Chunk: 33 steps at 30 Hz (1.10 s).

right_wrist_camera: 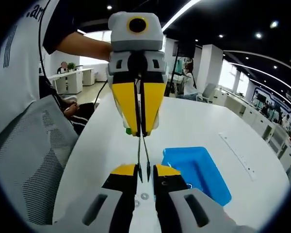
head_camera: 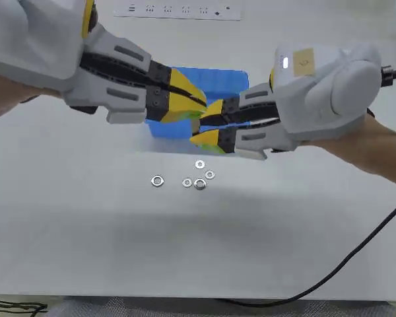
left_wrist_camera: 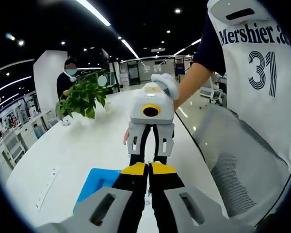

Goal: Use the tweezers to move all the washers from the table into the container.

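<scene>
Steel washers [head_camera: 199, 184]: five, loose on tabletop [head_camera: 86, 231] near blue container [head_camera: 218, 79]; likely light, hard, slippery, flat; best nipped across the ring.
Tweezers [right_wrist_camera: 145, 155]: pinched in left gripper [right_wrist_camera: 138, 132] jaws.
Right gripper [right_wrist_camera: 145, 171]: jaws spread around tweezer tips.

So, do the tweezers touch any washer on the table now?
Apart. The right gripper view shows the tweezers held by the left gripper, tips in the air short of the washers.

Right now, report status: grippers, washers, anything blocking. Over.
Left gripper shut on tweezers. Right gripper open around their tips. Five washers on table near container. Nothing blocking them.
</scene>
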{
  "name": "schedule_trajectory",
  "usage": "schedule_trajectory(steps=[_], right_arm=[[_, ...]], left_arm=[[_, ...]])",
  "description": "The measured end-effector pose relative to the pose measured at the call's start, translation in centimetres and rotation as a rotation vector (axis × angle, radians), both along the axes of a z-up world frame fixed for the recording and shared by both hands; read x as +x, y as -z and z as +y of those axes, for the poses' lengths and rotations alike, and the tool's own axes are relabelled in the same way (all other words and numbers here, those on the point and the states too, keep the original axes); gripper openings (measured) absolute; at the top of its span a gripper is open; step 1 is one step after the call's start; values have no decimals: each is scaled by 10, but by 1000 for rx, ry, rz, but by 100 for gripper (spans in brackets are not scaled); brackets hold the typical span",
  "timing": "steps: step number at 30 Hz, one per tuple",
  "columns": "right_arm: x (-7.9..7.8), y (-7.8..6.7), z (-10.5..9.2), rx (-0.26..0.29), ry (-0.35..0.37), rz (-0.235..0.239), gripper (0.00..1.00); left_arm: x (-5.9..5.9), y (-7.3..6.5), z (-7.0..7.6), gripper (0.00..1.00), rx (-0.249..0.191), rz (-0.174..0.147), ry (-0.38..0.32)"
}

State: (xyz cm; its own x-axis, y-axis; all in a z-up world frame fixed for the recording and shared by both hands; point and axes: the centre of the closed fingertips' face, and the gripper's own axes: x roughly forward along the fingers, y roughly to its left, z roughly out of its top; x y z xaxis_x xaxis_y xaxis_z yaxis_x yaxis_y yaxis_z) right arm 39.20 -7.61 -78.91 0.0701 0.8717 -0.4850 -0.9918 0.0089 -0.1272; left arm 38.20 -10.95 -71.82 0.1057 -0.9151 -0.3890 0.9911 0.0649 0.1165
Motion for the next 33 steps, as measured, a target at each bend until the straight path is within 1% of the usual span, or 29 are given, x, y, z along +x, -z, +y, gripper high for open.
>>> schedule_trajectory(steps=[1, 4, 5, 7, 9, 11, 12, 13, 14, 16, 18, 21, 25, 31, 33], right_arm=[[-4, 1, 0, -1, -1, 4, 14], [-17, 5, -2, -3, -3, 18, 14], [-18, 5, -2, -5, -3, 19, 14], [-24, 7, -3, -6, -4, 23, 14], [-27, 7, -3, -7, -3, 26, 13], [-29, 9, -3, -13, -7, 25, 13], [-29, 10, -4, -18, -11, 26, 13], [-30, 11, -4, -20, -15, 28, 13], [-30, 12, -4, -22, -11, 26, 13], [-31, 14, -4, -23, -13, 36, 13], [-32, 16, -4, -28, -16, 33, 13], [-31, 21, -4, -30, -8, 39, 13], [-30, 29, -6, -38, 0, 52, 13], [-26, 41, -5, -48, 10, 72, 13], [-25, 44, -5, -49, 10, 81, 13]], left_arm=[[-4, -1, -1, 5, -16, 13, -4], [-16, 2, -4, 5, -22, 21, -7], [-18, 3, -4, 5, -22, 19, -10], [-21, 4, -5, 5, -30, 35, -26], [-23, 4, -7, 5, -42, 40, -37], [-25, 5, -8, 5, -49, 37, -50], [-25, 6, -8, 5, -54, 45, -52], [-27, 7, -9, 5, -53, 38, -50], [-27, 8, -9, 5, -51, 26, -51], [-27, 9, -8, 5, -61, 49, -54], [-26, 12, -7, 5, -68, 64, -65], [-25, 16, -6, 5, -75, 68, -68], [-24, 23, -5, 5, -88, 86, -74], [-20, 34, -6, 5, -75, 89, -71], [-19, 37, -5, 5, -73, 98, -71]])
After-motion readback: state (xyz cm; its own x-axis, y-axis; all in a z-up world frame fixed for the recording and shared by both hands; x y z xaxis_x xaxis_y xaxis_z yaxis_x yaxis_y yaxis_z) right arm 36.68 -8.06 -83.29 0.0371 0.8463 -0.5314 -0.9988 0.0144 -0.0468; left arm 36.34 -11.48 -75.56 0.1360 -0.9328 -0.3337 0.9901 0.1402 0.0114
